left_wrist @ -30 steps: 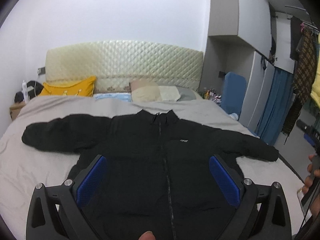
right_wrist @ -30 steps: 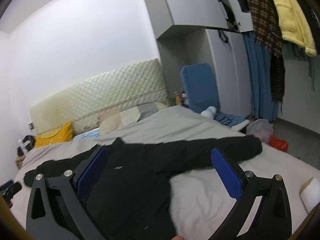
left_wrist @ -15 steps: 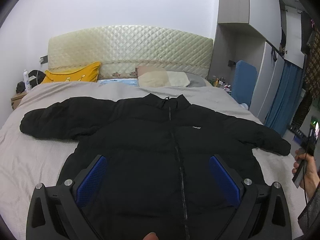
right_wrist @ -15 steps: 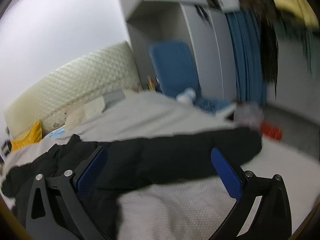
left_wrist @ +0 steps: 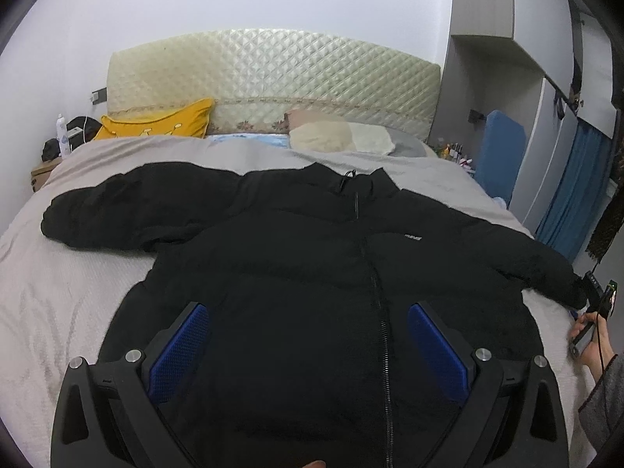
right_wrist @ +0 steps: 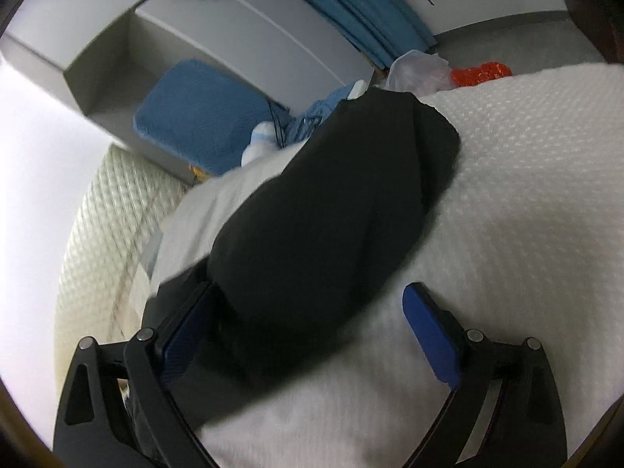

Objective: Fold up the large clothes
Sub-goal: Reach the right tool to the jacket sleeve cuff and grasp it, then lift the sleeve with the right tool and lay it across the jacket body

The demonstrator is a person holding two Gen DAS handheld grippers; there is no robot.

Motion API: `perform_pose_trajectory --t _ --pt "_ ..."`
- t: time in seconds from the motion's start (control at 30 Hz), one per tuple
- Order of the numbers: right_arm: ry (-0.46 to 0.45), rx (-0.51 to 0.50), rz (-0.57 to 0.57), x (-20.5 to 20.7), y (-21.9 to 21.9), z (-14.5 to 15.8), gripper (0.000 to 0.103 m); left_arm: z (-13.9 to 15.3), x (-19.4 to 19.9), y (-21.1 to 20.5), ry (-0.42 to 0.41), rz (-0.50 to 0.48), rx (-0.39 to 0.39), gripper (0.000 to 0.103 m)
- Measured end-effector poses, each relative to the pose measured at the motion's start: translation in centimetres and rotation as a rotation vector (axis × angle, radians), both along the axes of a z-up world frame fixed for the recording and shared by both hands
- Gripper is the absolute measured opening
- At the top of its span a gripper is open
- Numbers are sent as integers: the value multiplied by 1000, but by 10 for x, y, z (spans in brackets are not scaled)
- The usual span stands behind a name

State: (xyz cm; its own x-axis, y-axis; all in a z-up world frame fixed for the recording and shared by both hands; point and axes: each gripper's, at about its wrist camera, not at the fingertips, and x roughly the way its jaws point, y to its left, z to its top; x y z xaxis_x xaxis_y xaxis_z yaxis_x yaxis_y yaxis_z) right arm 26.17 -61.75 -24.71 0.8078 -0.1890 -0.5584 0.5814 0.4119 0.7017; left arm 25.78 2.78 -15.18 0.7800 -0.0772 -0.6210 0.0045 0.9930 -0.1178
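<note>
1. Two views are given, and the right wrist one is motion-blurred and tilted, so only the end of one sleeve (right_wrist: 351, 202) of the black jacket (left_wrist: 312, 292) shows there; its cuff edge is hard to make out.
2. In the left wrist view the jacket's hem is hidden behind the left gripper (left_wrist: 308, 355).
3. Zipped up, puffy, front upward, the jacket lies flat on the grey bedspread (left_wrist: 58, 292), sleeves spread to either side, collar toward the quilted headboard (left_wrist: 273, 66).
4. Left gripper: fingers wide apart above the lower chest, holding nothing.
5. Right gripper (right_wrist: 308, 331): fingers spread wide astride the sleeve, one possibly brushing the fabric, not clamped on it.
</note>
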Motion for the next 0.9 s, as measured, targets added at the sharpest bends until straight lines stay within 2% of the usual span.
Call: perform_pose_trajectory --t 0.03,0.1,0.27,0.37,0.47,0.6,0.73,0.9 --pt "-20 -6 -7 4 -3 -1 93 -3 3 -1 6 2 1 103" --pt "-54 -19 -20 11 -9 -1 82 -8 8 -2 16 9 9 103" --pt "-83 -37 -68 26 -30 6 35 -17 18 -2 32 28 40 103" --pt "-84 -117 -76 27 -37 23 21 -21 22 0 54 30 24 103" --pt "-69 -182 -120 12 -41 39 18 -23 23 3 58 35 24 103" --pt "-29 -206 -149 -3 -40 60 14 -21 22 9 59 30 22 103" --pt "-9 -292 -126 -5 -22 107 12 -14 14 15 36 27 42 103" --pt "-65 -402 -63 1 17 187 12 2 4 19 -6 -21 51 103"
